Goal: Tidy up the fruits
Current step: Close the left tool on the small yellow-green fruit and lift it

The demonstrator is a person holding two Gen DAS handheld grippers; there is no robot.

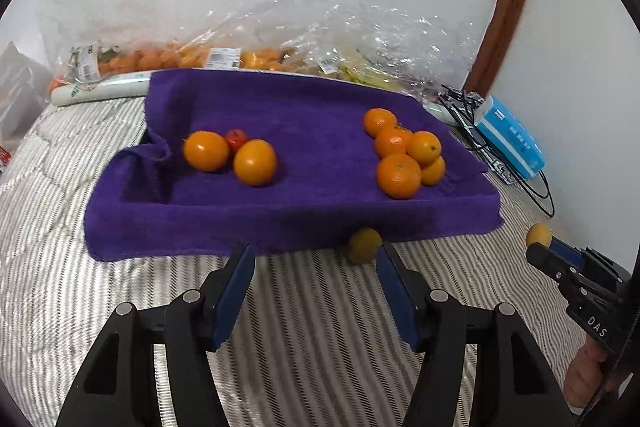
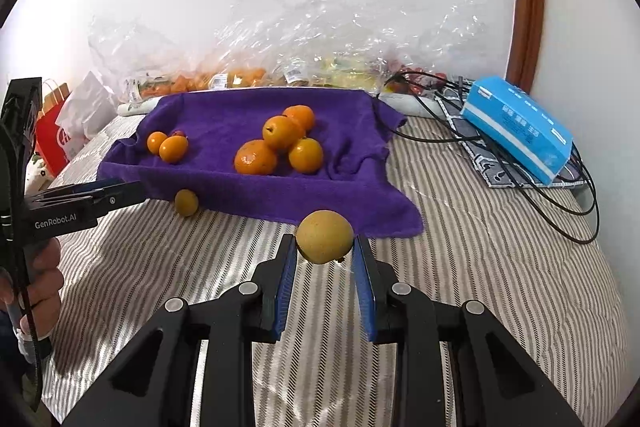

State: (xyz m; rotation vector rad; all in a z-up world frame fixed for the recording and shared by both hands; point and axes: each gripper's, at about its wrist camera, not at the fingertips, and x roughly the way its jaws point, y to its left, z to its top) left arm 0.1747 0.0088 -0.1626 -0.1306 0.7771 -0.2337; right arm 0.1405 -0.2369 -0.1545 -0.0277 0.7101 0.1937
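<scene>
right claw (image 2: pixel 325 247) clamped on yellowish fruit (image 2: pixel 325 235), lower centre of frame, above striped bed (image 2: pixel 480 267). left claw (image 1: pixel 314 253) spread wide, empty; second yellowish fruit (image 1: pixel 363 245) beside its right finger at purple towel (image 1: pixel 280 107) edge. oranges (image 1: pixel 404 151) piled centre right on towel.

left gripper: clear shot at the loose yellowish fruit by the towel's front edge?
Probably yes. The left gripper is open, and the yellowish fruit lies on the striped bedding by its right fingertip, nothing between; it must shift slightly right.
</scene>
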